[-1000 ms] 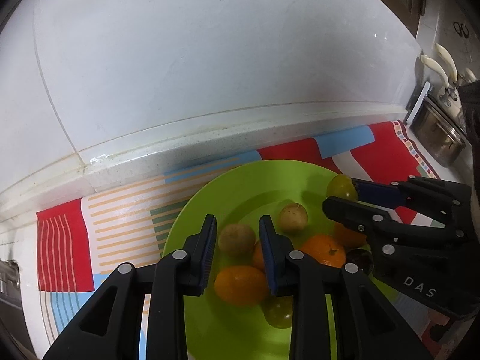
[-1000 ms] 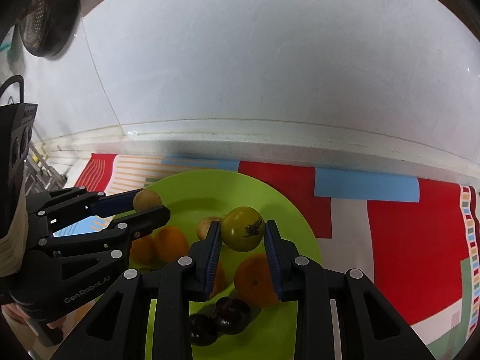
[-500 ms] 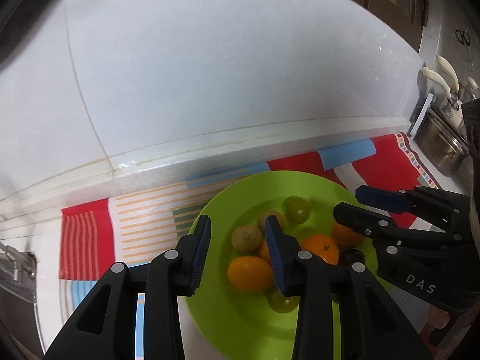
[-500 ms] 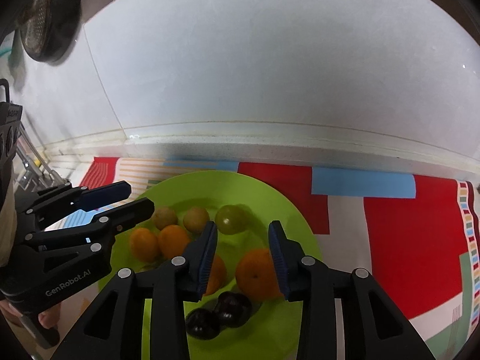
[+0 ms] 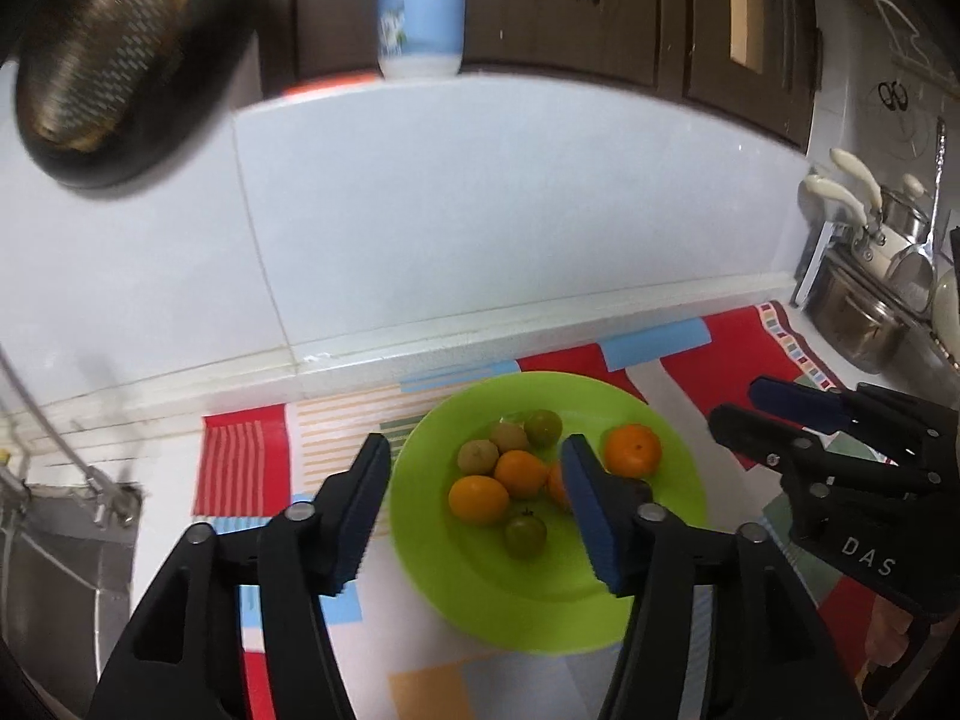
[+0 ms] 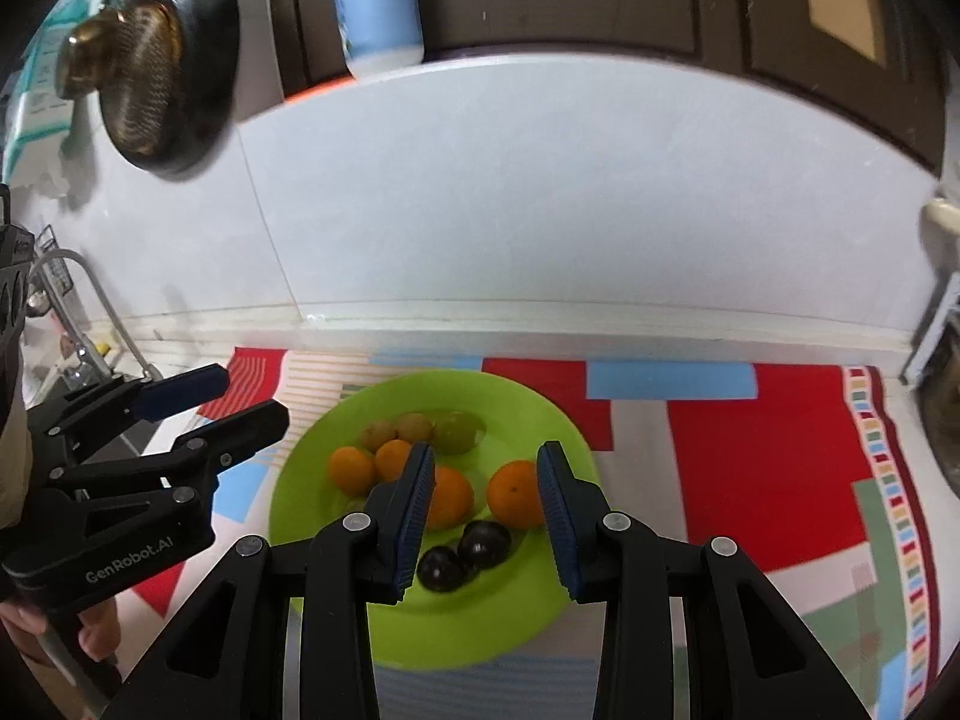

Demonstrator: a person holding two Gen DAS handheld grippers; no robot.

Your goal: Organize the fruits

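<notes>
A lime green plate [image 5: 480, 594] [image 6: 480, 618] sits on a striped cloth and holds several fruits: oranges [image 5: 632, 450] [image 6: 514, 492], small brown fruits [image 5: 478, 456], green tomatoes [image 5: 543, 427] [image 6: 456, 431] and two dark plums [image 6: 485, 543]. My left gripper [image 5: 477, 507] is open and empty, raised above the plate's near left side; it also shows in the right wrist view [image 6: 222, 399]. My right gripper [image 6: 485, 513] is open and empty above the plate; it also shows in the left wrist view [image 5: 756, 405].
The red, blue and white cloth [image 6: 750, 480] covers the counter against a white tiled wall. A sink with a tap [image 6: 90, 312] lies to the left. Metal pots [image 5: 864, 318] stand at the right. A dark pan [image 6: 162, 66] and a blue bottle [image 6: 378, 6] are up on the wall.
Both grippers have risen and pulled back from the plate and opened wider. The green tomato that the right gripper held a second ago now lies on the plate.
</notes>
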